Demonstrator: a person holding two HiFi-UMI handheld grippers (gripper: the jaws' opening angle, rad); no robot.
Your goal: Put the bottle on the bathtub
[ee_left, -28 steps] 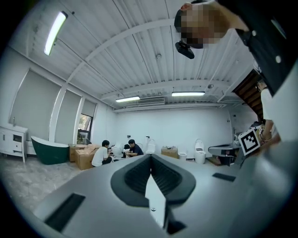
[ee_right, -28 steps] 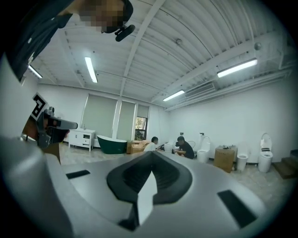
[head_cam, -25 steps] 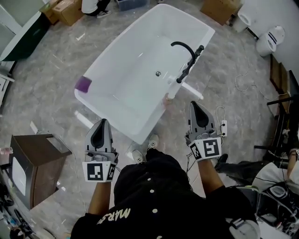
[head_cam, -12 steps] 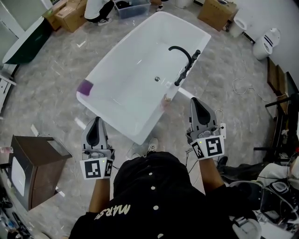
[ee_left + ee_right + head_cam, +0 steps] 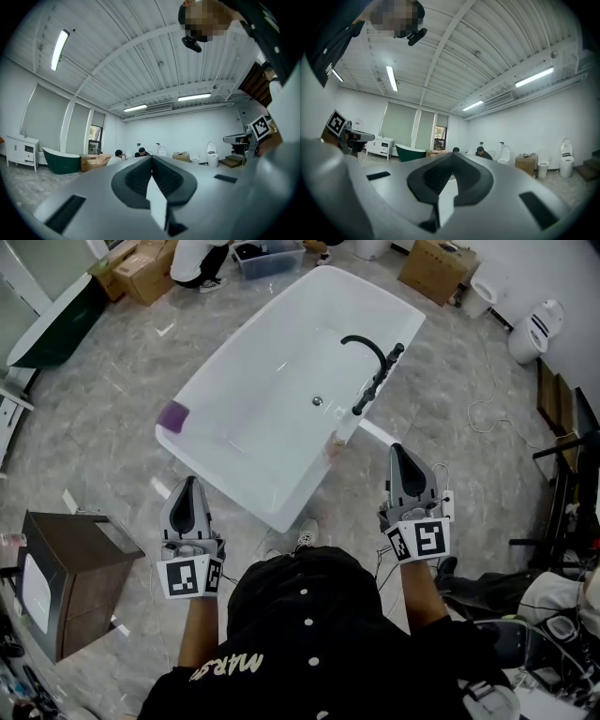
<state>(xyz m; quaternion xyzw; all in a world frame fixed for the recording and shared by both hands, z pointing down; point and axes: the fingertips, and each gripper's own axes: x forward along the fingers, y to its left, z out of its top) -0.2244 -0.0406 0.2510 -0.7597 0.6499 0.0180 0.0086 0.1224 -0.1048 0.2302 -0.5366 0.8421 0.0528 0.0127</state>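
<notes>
Resting on bathtub (image 5: 255,407), bottle (image 5: 334,441) beyond closed, empty left hand-held gripper (image 5: 191,483), right hand-held gripper (image 5: 398,450)

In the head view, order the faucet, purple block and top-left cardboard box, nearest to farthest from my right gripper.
1. Faucet, right rim of the tub, ahead of the right gripper.
2. Purple block, left rim.
3. Cardboard box, far top left.
</notes>
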